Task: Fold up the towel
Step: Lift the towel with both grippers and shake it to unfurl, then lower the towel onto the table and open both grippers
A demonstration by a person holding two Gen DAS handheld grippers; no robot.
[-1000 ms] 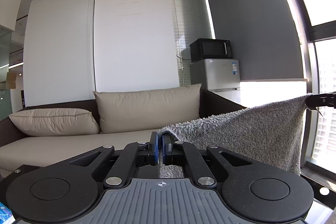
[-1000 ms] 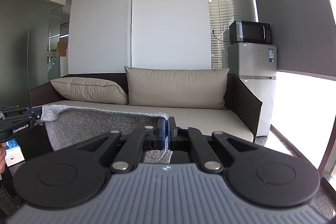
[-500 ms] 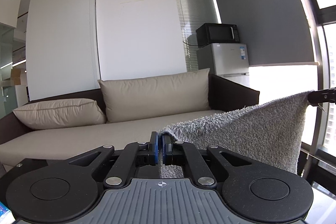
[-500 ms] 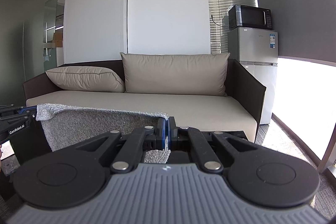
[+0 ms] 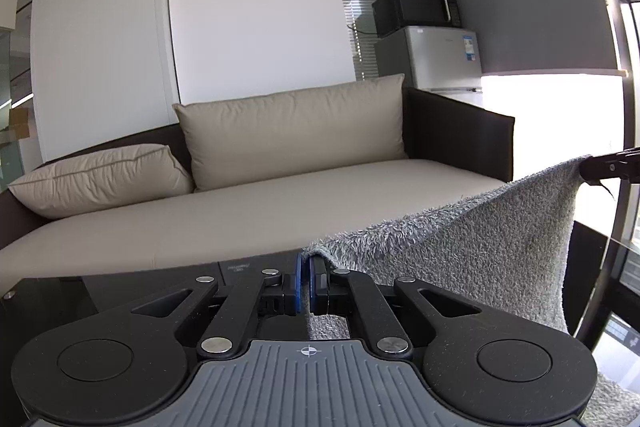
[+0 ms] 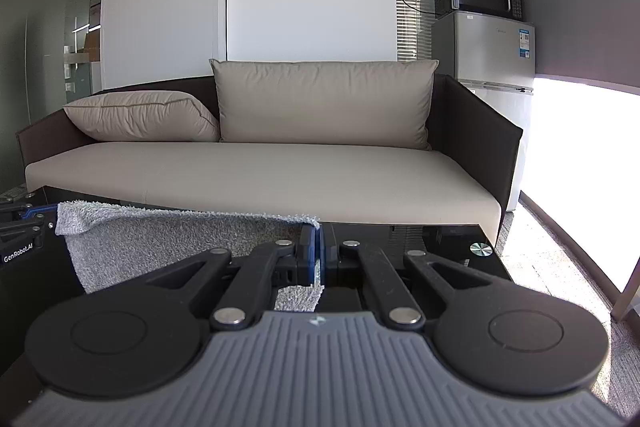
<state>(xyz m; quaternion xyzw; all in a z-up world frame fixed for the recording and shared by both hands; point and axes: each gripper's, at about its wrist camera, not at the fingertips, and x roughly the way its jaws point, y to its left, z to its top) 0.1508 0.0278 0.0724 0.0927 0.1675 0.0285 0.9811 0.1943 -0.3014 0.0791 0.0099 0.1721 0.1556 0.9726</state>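
Since a second ago we have lowered both tools, so the sofa (image 6: pixel 280 167) now fills more of each view and the dark desk (image 6: pixel 440 239) shows below. Our left tool (image 5: pixel 306 275) is clenched on one top corner of the gray towel (image 5: pixel 480 259), our right tool (image 6: pixel 318 259) on the other. That keeps the top edge stretched level between them, the cloth hanging free. The desk ahead looks open for laying it down.
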